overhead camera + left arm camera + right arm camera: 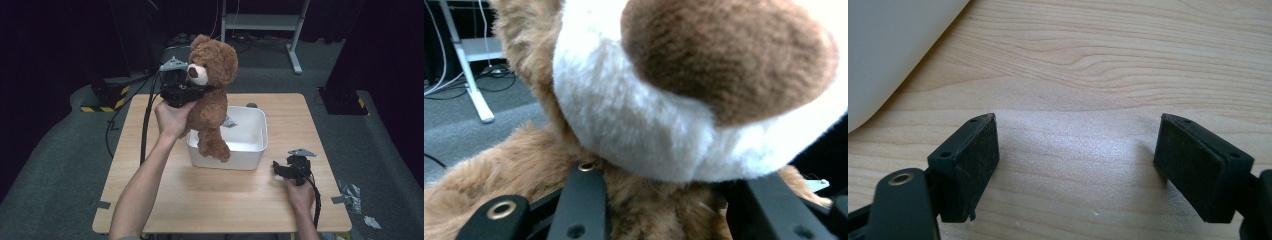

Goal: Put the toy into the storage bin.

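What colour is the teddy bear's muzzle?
White, with a brown nose, on the teddy bear's muzzle; clearest in the left gripper view.

The left gripper (200,89) is raised and clamped tight, while the right gripper (276,169) rests low, jaws apart.

The high view looks down over the bench (240,200); the left tool (192,90) view presses close against the teddy bear (649,125); the right tool (1075,165) view skims the bench beside the white tub (888,45), which the high view shares.

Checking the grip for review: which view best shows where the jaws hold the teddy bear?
The left gripper view: the left gripper clamps the teddy bear under its muzzle. The high view shows the whole bear held above the white bin.
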`<state>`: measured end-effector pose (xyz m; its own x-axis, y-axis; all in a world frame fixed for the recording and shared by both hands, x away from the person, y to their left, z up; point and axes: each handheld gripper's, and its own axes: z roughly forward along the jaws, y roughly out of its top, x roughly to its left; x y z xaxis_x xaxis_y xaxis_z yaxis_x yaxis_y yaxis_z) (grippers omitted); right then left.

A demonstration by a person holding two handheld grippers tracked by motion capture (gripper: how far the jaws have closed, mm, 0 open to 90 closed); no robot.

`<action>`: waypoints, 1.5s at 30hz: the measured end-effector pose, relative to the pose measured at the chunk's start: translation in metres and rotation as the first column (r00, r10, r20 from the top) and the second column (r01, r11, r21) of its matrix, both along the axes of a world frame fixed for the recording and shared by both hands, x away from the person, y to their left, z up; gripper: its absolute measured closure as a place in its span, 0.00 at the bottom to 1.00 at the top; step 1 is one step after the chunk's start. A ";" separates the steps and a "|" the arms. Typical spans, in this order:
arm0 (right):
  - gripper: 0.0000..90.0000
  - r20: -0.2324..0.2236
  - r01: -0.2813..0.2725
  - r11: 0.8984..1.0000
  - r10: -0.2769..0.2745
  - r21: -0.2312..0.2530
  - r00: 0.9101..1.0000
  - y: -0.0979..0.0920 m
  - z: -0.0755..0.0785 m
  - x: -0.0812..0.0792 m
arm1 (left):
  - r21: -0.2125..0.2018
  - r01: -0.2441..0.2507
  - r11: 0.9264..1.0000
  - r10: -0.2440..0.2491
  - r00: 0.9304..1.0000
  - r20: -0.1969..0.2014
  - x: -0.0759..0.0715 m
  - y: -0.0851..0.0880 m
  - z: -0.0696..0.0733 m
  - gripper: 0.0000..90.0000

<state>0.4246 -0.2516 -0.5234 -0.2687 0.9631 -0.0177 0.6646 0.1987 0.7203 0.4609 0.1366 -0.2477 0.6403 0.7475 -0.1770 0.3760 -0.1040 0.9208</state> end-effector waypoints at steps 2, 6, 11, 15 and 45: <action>0.19 0.000 0.000 1.000 0.000 0.000 1.000 0.000 0.000 0.000 | 0.000 0.006 1.000 -0.006 1.000 -0.004 0.002 -0.004 -0.001 0.71; 0.19 0.000 0.000 1.000 0.000 0.000 1.000 0.000 0.000 0.000 | 0.001 0.003 1.000 -0.003 1.000 -0.003 0.004 -0.010 -0.001 0.71; 0.19 0.000 -0.001 1.000 0.001 0.000 1.000 0.000 0.000 0.000 | -0.012 0.001 1.000 -0.001 1.000 -0.007 0.010 -0.017 -0.004 0.71; 0.19 -0.001 -0.005 1.000 0.005 -0.004 1.000 0.000 0.000 0.000 | -0.017 0.001 1.000 -0.001 1.000 -0.011 0.013 -0.021 -0.006 0.71; 0.19 0.003 -0.010 1.000 0.010 -0.008 1.000 -0.001 0.000 0.000 | 0.010 -0.014 1.000 0.015 0.999 -0.034 0.035 -0.057 -0.030 0.70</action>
